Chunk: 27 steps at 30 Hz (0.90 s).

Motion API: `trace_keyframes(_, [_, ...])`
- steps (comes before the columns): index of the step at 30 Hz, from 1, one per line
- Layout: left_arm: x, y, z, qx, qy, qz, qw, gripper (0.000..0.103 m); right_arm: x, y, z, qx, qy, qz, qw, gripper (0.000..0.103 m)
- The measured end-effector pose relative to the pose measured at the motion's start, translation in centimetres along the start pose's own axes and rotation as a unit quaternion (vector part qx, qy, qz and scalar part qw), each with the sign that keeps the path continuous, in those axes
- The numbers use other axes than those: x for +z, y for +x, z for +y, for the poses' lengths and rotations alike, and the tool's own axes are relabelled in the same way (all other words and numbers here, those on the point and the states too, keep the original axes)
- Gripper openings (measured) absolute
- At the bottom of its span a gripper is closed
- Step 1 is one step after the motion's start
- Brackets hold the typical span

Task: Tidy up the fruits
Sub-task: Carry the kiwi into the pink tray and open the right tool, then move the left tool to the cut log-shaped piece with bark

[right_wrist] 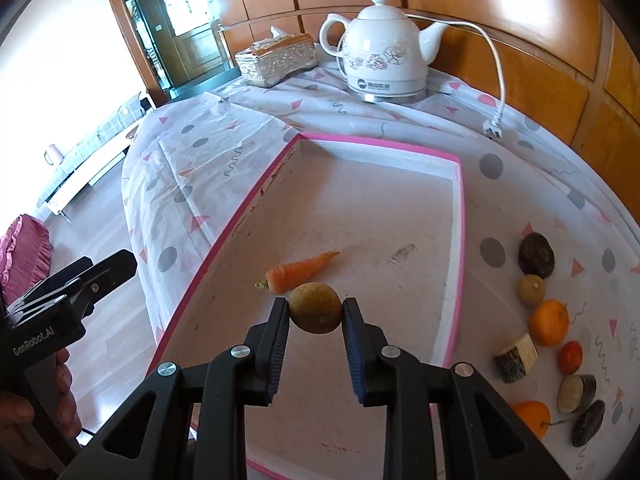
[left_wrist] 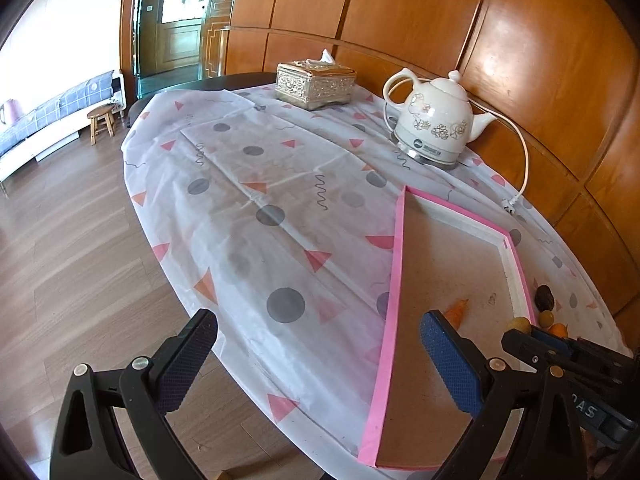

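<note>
My right gripper [right_wrist: 315, 312] is shut on a round olive-brown fruit [right_wrist: 315, 307] and holds it over the pink-rimmed tray [right_wrist: 459, 216]. A carrot [right_wrist: 302, 271] lies in the tray just beyond it. Right of the tray, on the cloth, lie a dark round fruit [right_wrist: 536, 255], a small brown fruit [right_wrist: 531, 289], an orange [right_wrist: 549, 322], a small red fruit [right_wrist: 570, 357] and several other pieces. My left gripper [left_wrist: 316, 354] is open and empty above the tray's left rim [left_wrist: 394, 272]. It also shows in the right wrist view [right_wrist: 108, 270]. The carrot tip [left_wrist: 457, 312] shows behind its right finger.
A white floral kettle [right_wrist: 384, 50] with cord and plug [right_wrist: 493, 127] stands at the back of the table. A silver tissue box [right_wrist: 276, 60] sits to its left. The table edge drops to a wooden floor [left_wrist: 72, 248] on the left. Wood panelling runs behind.
</note>
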State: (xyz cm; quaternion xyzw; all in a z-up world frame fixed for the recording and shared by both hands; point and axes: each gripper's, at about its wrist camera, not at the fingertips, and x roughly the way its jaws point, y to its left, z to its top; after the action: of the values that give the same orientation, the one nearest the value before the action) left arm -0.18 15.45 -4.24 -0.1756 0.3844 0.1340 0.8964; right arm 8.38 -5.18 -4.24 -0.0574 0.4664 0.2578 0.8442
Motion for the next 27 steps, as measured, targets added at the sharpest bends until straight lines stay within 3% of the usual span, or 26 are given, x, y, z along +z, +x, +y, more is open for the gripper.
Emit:
trace_keyframes(9, [-0.1, 0.1, 0.1, 0.000, 0.000, 0.003, 1.0000, 0.102, 0.9, 1.3, 0.5, -0.022, -0.009, 0.005, 1.000, 0.028])
trace_keyframes(16, [-0.3, 0.2, -0.1, -0.003, -0.004, 0.005, 1.0000, 0.102, 0.6, 0.9, 0.1, -0.029, 0.006, -0.003, 1.000, 0.036])
trace_keyframes(21, [-0.4, 0.1, -0.6, -0.010, 0.003, 0.006, 0.9999, 0.102, -0.2, -1.1, -0.4, -0.054, 0.009, -0.031, 0.998, 0.042])
trace_keyframes(27, [-0.5, -0.3, -1.6, -0.024, 0.019, 0.001, 0.9995, 0.102, -2.1, -4.7, -2.5, -0.100, 0.020, -0.073, 0.992, 0.043])
